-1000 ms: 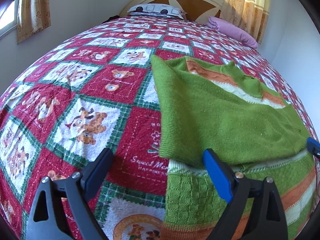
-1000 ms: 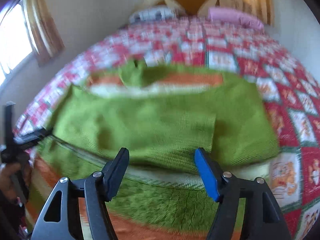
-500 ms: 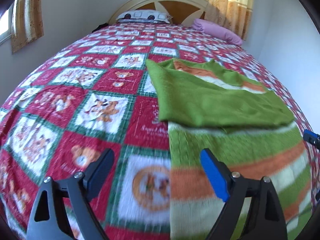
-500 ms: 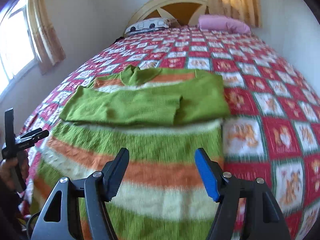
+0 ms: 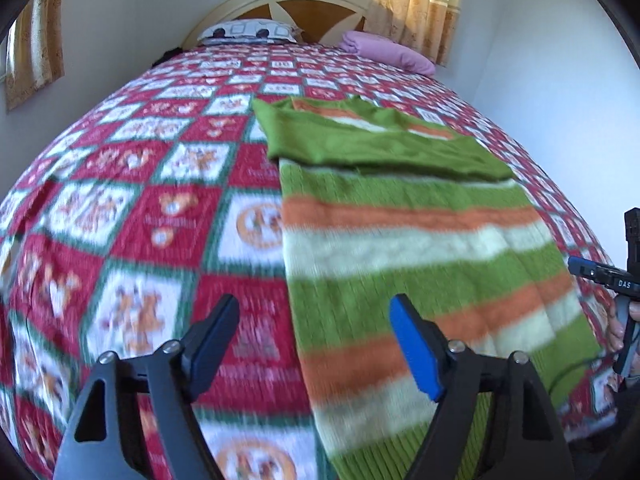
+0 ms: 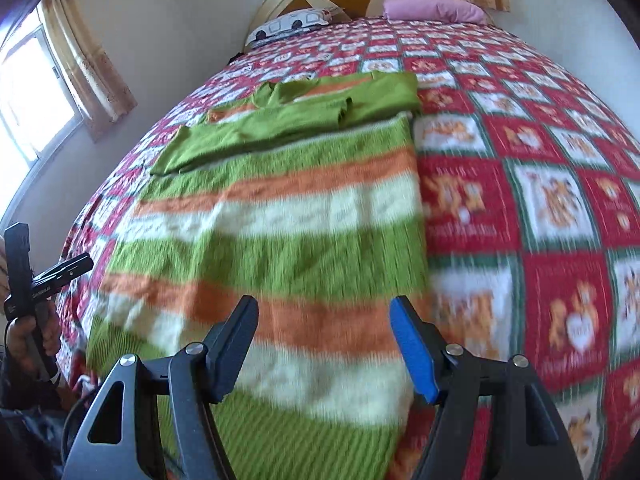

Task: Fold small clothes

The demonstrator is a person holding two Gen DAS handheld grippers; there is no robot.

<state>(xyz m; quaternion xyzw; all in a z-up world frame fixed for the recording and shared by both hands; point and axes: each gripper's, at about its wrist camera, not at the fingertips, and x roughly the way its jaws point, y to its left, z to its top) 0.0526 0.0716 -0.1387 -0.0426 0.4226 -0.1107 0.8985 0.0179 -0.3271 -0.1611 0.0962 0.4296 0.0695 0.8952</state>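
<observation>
A small green knit sweater [image 5: 404, 248] with orange and cream stripes lies flat on the bed, both green sleeves [image 5: 360, 148] folded across its chest. It also shows in the right wrist view [image 6: 280, 232]. My left gripper [image 5: 316, 340] is open and empty above the sweater's lower left edge. My right gripper [image 6: 324, 344] is open and empty above the sweater's lower right part. Each gripper shows at the edge of the other's view: the right one [image 5: 600, 272], the left one [image 6: 48, 276].
The bed has a red, white and green bear-print quilt [image 5: 140, 208]. A patterned pillow [image 5: 248, 32] and a pink pillow [image 5: 388, 52] lie by the headboard [image 5: 312, 8]. Walls and curtained windows surround the bed.
Both grippers have pulled back from the folded sleeves toward the sweater's hem; more of the striped body now shows. Both stay open and empty.
</observation>
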